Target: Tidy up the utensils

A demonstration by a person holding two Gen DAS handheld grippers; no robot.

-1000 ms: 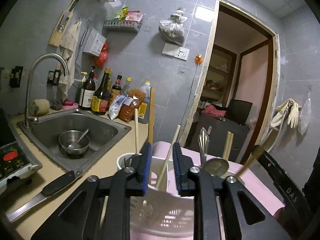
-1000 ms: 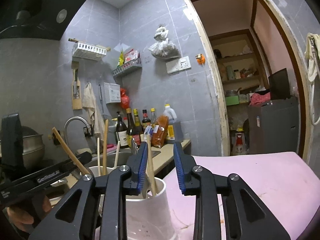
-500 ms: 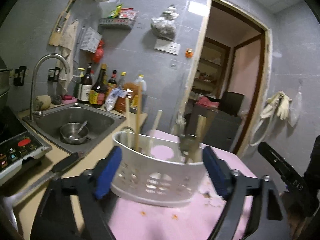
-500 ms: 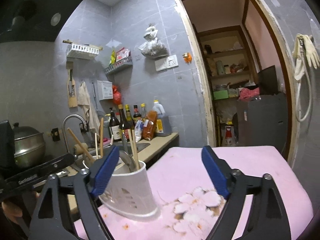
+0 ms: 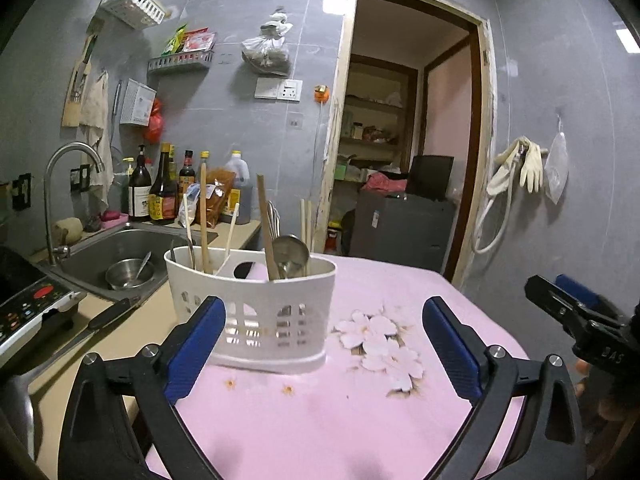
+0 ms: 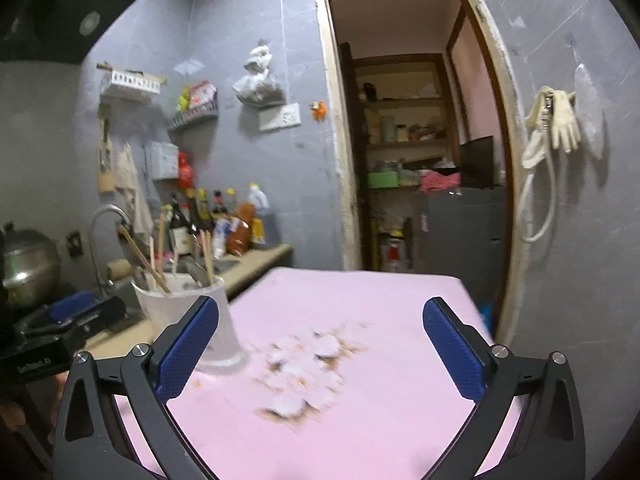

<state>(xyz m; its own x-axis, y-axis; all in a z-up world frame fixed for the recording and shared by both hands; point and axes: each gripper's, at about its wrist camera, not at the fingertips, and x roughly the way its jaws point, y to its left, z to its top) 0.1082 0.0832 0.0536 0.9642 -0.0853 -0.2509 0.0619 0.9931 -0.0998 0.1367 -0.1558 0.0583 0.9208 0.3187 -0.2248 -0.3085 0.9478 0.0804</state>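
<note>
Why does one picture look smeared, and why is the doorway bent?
Right wrist view: motion blur smears the white caddy and the flower print. Left wrist view: sharp, the caddy crisp. Both: the fisheye lens bows the door frame and darkens the corners.

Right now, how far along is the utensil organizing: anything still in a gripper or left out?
Looks nearly done: the white caddy stands upright on the pink tablecloth, holding chopsticks and a ladle. Nothing is in hand: the left gripper and right gripper have just been opening, with nothing between the jaws. Possibly left: a knife on the counter and a spoon in the sink bowl.
</note>
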